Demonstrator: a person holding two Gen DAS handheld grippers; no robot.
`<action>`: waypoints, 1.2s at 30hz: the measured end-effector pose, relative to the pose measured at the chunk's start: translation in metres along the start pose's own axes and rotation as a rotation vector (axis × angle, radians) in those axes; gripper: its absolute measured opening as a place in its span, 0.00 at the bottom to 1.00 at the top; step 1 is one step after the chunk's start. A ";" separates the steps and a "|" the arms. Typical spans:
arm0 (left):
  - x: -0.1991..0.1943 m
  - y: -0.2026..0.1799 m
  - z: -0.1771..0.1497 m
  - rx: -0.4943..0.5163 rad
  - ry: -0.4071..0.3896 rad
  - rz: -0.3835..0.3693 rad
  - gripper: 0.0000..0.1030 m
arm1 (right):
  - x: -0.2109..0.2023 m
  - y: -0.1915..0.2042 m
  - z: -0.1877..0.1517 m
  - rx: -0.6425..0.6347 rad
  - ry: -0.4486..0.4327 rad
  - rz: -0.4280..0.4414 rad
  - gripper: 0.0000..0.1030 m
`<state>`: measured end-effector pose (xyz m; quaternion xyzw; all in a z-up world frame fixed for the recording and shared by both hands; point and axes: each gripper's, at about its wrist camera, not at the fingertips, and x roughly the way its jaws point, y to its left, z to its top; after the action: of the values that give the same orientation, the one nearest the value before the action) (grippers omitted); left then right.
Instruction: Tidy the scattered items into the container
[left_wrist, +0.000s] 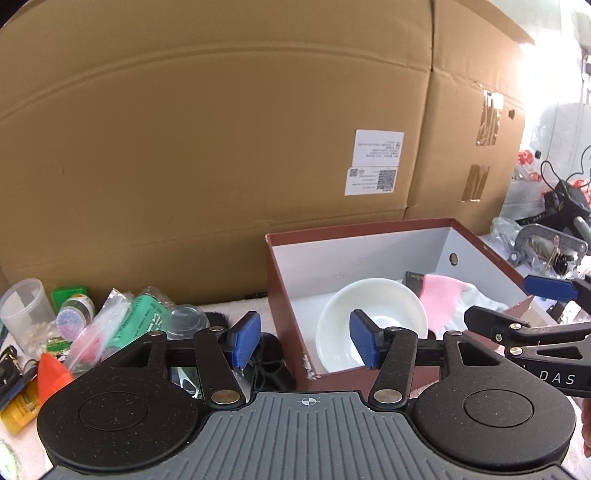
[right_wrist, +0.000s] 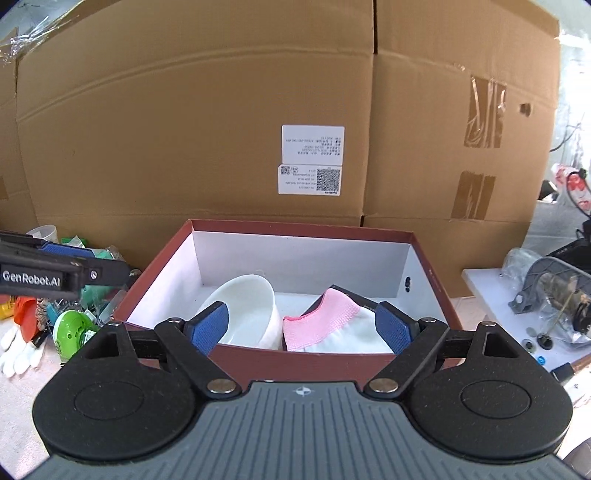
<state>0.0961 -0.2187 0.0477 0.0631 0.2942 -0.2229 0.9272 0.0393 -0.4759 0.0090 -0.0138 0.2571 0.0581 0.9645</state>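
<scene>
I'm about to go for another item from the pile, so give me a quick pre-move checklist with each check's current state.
1. Left gripper empty, jaws apart: ok.
2. Right gripper empty, jaws apart: ok.
3. White bowl inside the shoebox: ok.
4. Pink-cuffed sock inside the shoebox, released: ok.
5. Scattered items left to tidy: not ok; the green packet, orange cone and white glove remain outside.
6. Room in the shoebox for more: cannot tell; its near floor is hidden.
</scene>
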 end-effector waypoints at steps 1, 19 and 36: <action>-0.002 -0.004 -0.002 0.006 -0.008 0.005 0.68 | -0.005 0.001 -0.001 0.001 -0.014 -0.007 0.86; -0.034 -0.034 -0.043 0.046 -0.080 0.081 0.82 | -0.043 0.013 -0.016 0.038 -0.112 -0.099 0.90; -0.058 -0.025 -0.067 0.040 -0.096 0.085 0.89 | -0.063 0.031 -0.030 0.042 -0.140 -0.126 0.93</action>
<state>0.0085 -0.2030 0.0265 0.0832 0.2418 -0.1920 0.9475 -0.0334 -0.4531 0.0138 -0.0055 0.1890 -0.0072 0.9819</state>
